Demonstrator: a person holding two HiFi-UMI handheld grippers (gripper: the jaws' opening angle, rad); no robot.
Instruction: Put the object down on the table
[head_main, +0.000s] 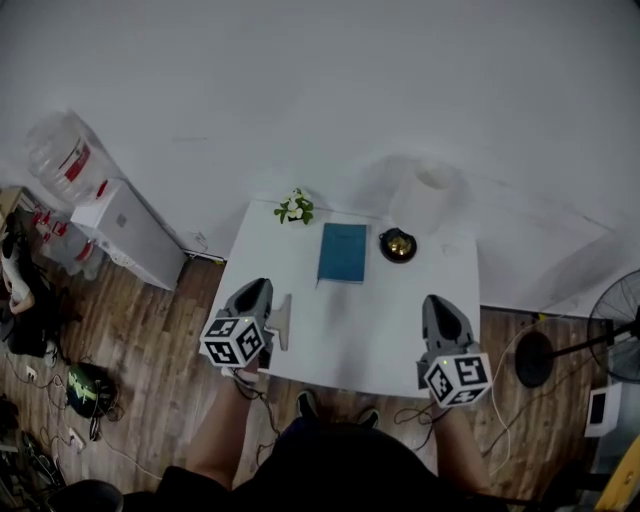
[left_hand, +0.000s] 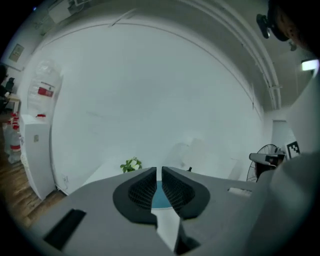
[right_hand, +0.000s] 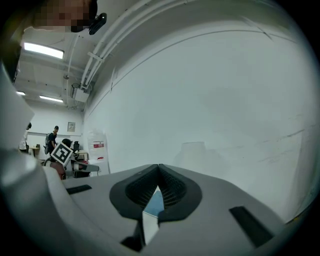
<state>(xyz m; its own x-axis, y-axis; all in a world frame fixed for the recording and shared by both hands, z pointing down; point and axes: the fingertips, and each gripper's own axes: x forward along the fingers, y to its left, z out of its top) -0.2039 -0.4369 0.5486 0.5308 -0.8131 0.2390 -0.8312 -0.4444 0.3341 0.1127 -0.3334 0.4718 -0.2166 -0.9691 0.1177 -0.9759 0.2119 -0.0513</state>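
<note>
A blue book (head_main: 343, 252) lies flat on the white table (head_main: 340, 330), towards its far side; it also shows through the jaw gaps as the blue book (left_hand: 160, 197) and the blue book (right_hand: 155, 202). My left gripper (head_main: 257, 292) hovers over the table's near left part. In its own view the left gripper (left_hand: 159, 170) has its jaws a narrow slit apart, with nothing between them. My right gripper (head_main: 437, 303) is over the near right part. The right gripper (right_hand: 158, 166) has its jaw tips touching and holds nothing.
A small potted plant (head_main: 294, 208) stands at the table's far left corner, and a dark round thing with a gold top (head_main: 398, 245) sits right of the book, by a white cylinder (head_main: 430, 195). A water dispenser (head_main: 125, 232) is on the left and a fan (head_main: 615, 335) on the right.
</note>
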